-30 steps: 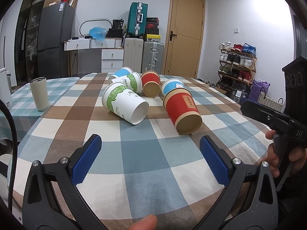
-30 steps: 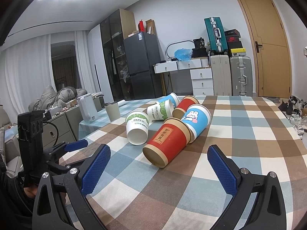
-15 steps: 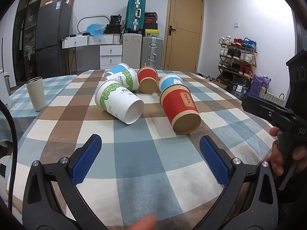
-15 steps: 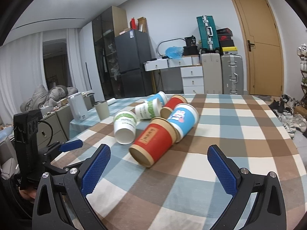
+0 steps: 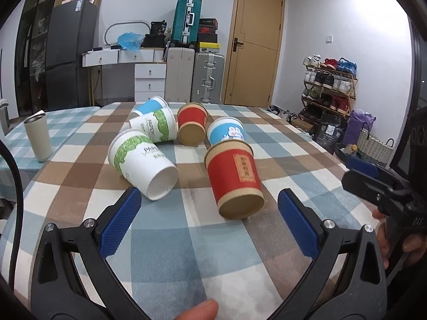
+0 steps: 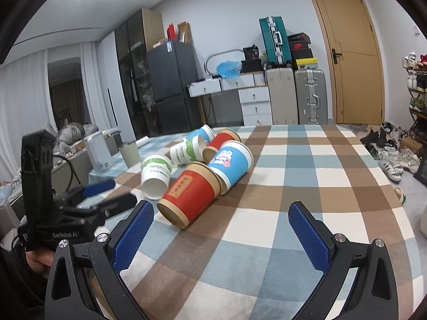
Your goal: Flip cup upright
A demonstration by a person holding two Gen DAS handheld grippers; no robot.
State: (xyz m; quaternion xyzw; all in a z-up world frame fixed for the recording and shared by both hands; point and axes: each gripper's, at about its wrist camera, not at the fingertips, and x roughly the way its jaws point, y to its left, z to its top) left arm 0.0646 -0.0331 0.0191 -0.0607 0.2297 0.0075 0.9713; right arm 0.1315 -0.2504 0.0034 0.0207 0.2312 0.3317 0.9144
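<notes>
Several paper cups lie on their sides in a cluster on the checked tablecloth. The nearest are a red cup with its base toward me and a white-and-green cup with its mouth toward me. Behind lie a blue cartoon cup, a second red cup, another green one and a blue one. My left gripper is open and empty, just short of the red cup. My right gripper is open and empty, near the red cup.
A grey tumbler stands upright on the left table. The right gripper's body shows at the right of the left wrist view. The left gripper's body shows at the left of the right wrist view. Suitcases, drawers and a shoe rack stand behind.
Both grippers have moved forward toward the cups, which now look larger and closer. The cups have not moved. Both jaws stay open.
</notes>
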